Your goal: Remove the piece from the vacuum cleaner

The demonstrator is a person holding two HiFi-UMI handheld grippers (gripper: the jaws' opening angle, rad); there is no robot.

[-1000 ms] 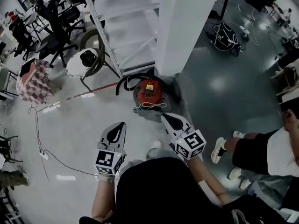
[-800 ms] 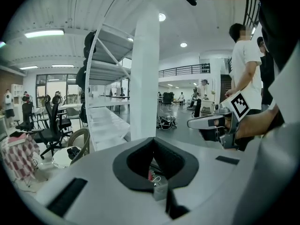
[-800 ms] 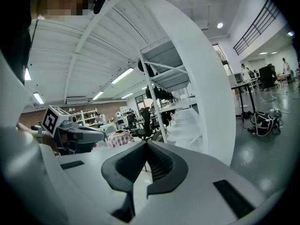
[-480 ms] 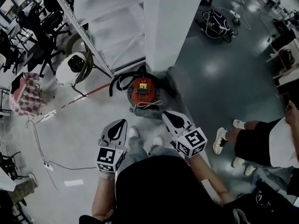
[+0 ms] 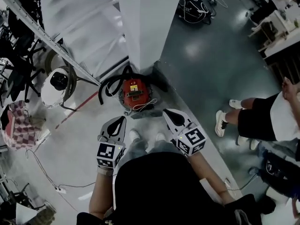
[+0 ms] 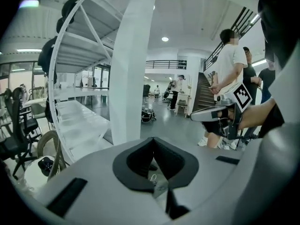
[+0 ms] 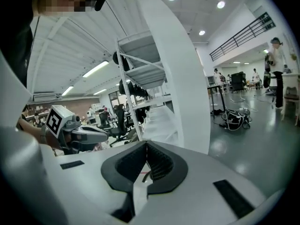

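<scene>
In the head view a red round vacuum cleaner stands on the floor at the foot of a white pillar. A black hose curls at its left and a white cord lies on its near side. Held in the air short of it is my left gripper, shut and empty. On the right my right gripper is shut too, with nothing in it. In the left gripper view the jaws meet, and the right gripper shows beside them. The right gripper view shows closed jaws and the left gripper.
A white metal rack stands left of the pillar. A round white chair and a checked bag are at the left. A person stands at the right. A cable bundle lies on the grey floor beyond.
The view has advanced toward the pillar, so the vacuum cleaner now lies closer to both gripper tips. Both grippers stay shut and empty.
</scene>
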